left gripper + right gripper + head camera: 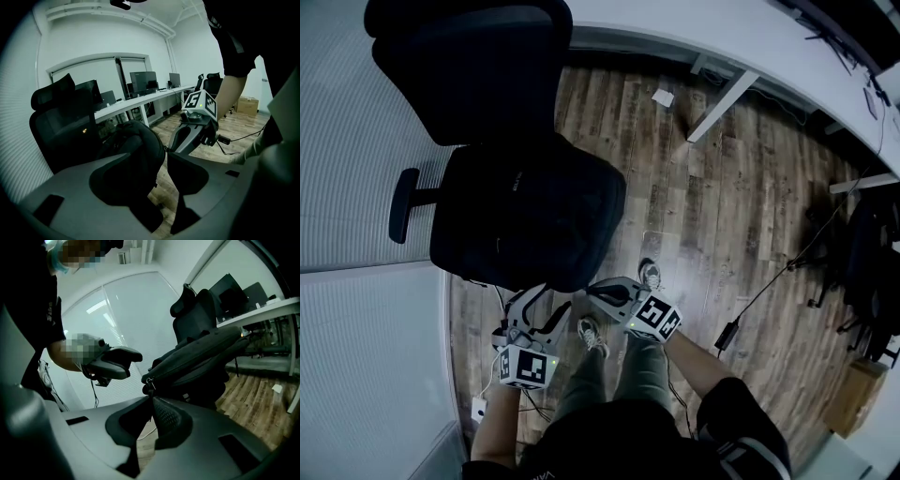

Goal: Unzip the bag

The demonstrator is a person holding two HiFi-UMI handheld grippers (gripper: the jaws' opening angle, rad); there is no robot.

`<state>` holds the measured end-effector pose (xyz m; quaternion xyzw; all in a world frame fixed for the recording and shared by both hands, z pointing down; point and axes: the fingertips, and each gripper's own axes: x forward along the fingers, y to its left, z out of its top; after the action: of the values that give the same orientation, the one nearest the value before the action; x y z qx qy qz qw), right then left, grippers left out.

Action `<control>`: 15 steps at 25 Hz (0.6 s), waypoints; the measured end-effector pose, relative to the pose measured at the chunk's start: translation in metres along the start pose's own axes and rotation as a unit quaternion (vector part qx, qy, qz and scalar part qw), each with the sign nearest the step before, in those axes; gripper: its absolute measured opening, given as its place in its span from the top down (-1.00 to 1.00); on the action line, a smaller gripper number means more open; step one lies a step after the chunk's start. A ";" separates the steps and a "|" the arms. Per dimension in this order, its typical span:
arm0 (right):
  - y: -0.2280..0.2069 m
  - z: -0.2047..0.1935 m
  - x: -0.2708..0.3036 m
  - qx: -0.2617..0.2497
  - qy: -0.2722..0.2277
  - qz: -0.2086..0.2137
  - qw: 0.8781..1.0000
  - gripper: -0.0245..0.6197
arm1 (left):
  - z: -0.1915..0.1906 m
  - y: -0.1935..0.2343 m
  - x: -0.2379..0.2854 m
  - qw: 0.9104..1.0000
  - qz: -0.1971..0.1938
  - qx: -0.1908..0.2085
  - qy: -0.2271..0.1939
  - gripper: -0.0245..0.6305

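Observation:
A black bag (534, 216) lies on the seat of a black office chair (469, 56). At the bag's near right corner my right gripper (592, 289) is shut, and in the right gripper view its jaws (152, 400) meet on the small zipper pull (149, 386) that hangs from the bag's end (197, 357). My left gripper (546, 302) stands open just short of the bag's near edge. The left gripper view shows the bag (136, 154) ahead of those parted jaws (164, 171), with nothing pressed between them. The right gripper (177, 143) appears there too, at the bag's right side.
A white desk (750, 37) with slanted legs (722, 94) runs along the back. Cables (769, 281) trail over the wooden floor at the right, near a cardboard box (853, 394). The person's feet (592, 336) stand right behind the chair. A ribbed wall (356, 187) closes the left side.

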<state>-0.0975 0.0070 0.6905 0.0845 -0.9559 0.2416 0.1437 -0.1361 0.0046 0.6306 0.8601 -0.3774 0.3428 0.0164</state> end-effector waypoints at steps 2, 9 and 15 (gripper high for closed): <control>0.006 0.002 -0.003 0.018 -0.005 0.025 1.000 0.77 | -0.002 -0.002 0.003 1.000 -0.002 0.003 0.006 0.20; 0.019 0.020 -0.020 0.122 -0.059 0.095 0.986 0.78 | -0.007 -0.008 0.013 0.999 -0.010 0.022 0.023 0.19; 0.016 0.033 -0.023 0.158 -0.073 0.118 0.978 0.78 | -0.006 -0.012 0.024 0.999 -0.015 0.038 0.035 0.19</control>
<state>-0.0874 0.0073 0.6488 0.0107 -0.9167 0.3983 0.0287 -0.1200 -0.0006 0.6520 0.8529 -0.3508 0.3867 0.0023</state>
